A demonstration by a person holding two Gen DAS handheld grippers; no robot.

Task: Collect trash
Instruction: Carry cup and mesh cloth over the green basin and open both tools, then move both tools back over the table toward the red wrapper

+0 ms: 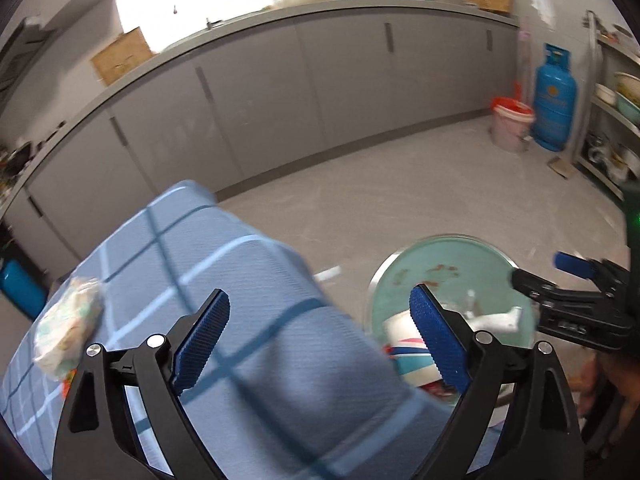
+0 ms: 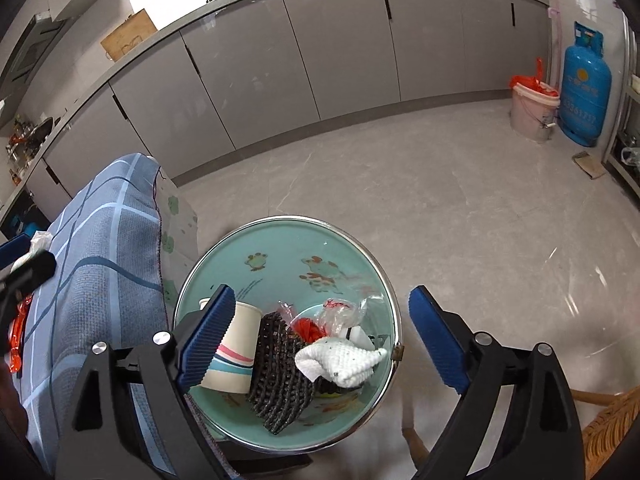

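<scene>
Left wrist view: the left gripper [image 1: 320, 340] stood wide open and empty above the blue checked tablecloth [image 1: 248, 280]; a crumpled pale wrapper [image 1: 68, 328] lay near its left edge.

Right wrist view: the right gripper [image 2: 324, 344] gaped empty over the round mint-green basin [image 2: 280, 248], which held a striped paper cup [image 2: 236, 356], dark woven mat [image 2: 280, 372] and white cloth [image 2: 344, 360].

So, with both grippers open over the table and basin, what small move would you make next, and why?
Probably swing the left gripper left toward the crumpled wrapper on the blue tablecloth. Both grippers are open and empty; the right gripper hangs over the basin, which already holds a paper cup, so that wrapper looks like remaining trash.
</scene>
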